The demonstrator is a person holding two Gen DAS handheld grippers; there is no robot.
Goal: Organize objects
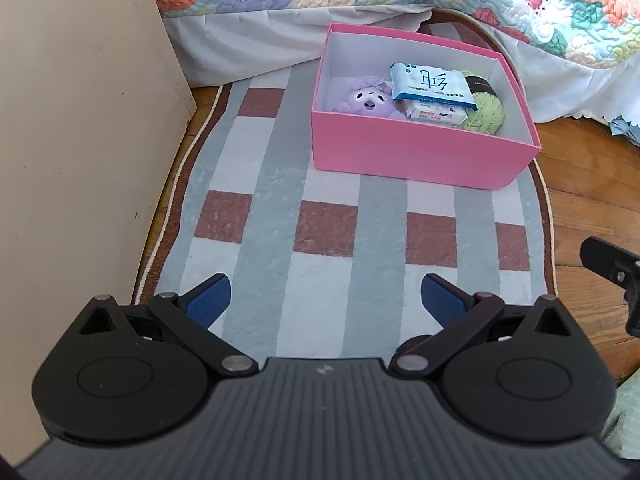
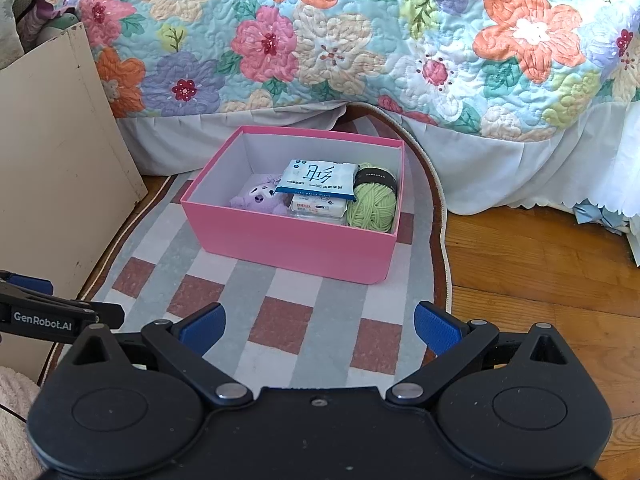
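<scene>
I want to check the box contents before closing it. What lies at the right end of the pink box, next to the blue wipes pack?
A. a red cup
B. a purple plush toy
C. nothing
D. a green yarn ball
D: the green yarn ball sits at the right end of the pink box, beside the blue wipes pack; the purple plush toy lies at the left.

This is a bedroom in a home. A bed with a floral quilt point(image 2: 360, 40) and a white bed skirt point(image 2: 500, 168) fills the top of the frame, above a checked rug point(image 1: 328, 216) on a wooden floor point(image 2: 540, 272), with a cream cabinet point(image 1: 80, 120) at the left.
</scene>
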